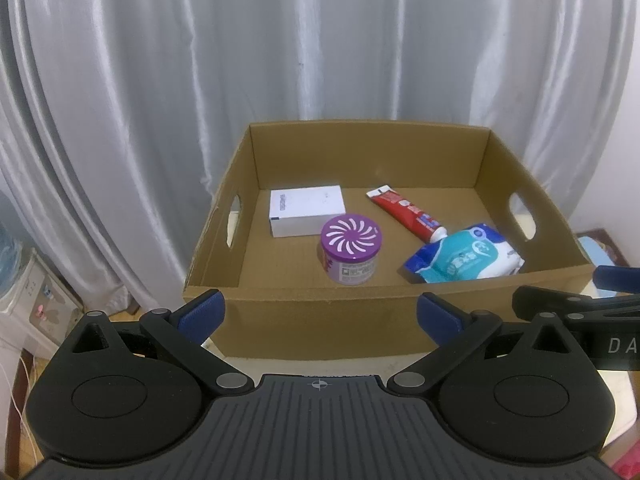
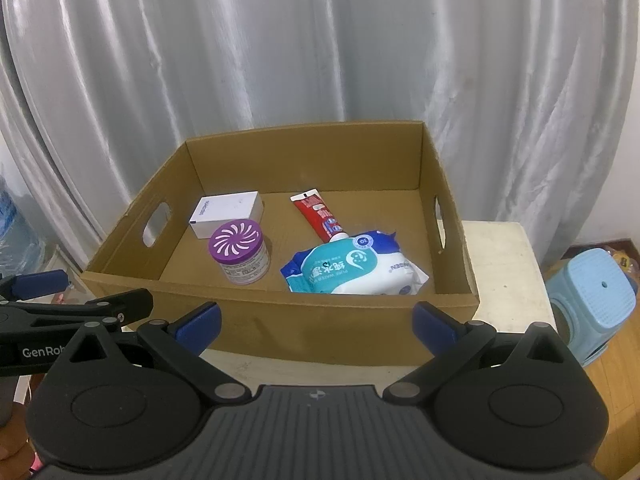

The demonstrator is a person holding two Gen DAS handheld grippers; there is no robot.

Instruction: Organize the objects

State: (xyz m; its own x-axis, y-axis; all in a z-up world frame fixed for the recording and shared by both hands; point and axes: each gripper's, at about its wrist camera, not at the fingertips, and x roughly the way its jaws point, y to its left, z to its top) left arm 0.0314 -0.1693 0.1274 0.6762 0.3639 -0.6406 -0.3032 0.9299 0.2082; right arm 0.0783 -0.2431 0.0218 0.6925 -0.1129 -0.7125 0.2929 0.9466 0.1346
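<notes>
Four items lie inside the cardboard box (image 2: 320, 328): white carton (image 2: 226, 210), purple-lidded jar (image 2: 240, 254), toothpaste tube (image 2: 318, 216), wipes pack (image 2: 352, 270).

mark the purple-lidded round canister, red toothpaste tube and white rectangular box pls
Purple-lidded round canister (image 1: 351, 239): left wrist view, on the lid.
Red toothpaste tube (image 2: 319, 215): right wrist view, mid-body.
White rectangular box (image 1: 306, 202): left wrist view, top face.

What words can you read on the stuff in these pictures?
"GenRob", cut off by a finger: side of the left gripper.
"DA", cut off at the frame edge: side of the right gripper.
"PURE WATER": wipes pack; its larger characters are unclear.
Toothpaste, white box, purple can: print too small or blurred.
</notes>
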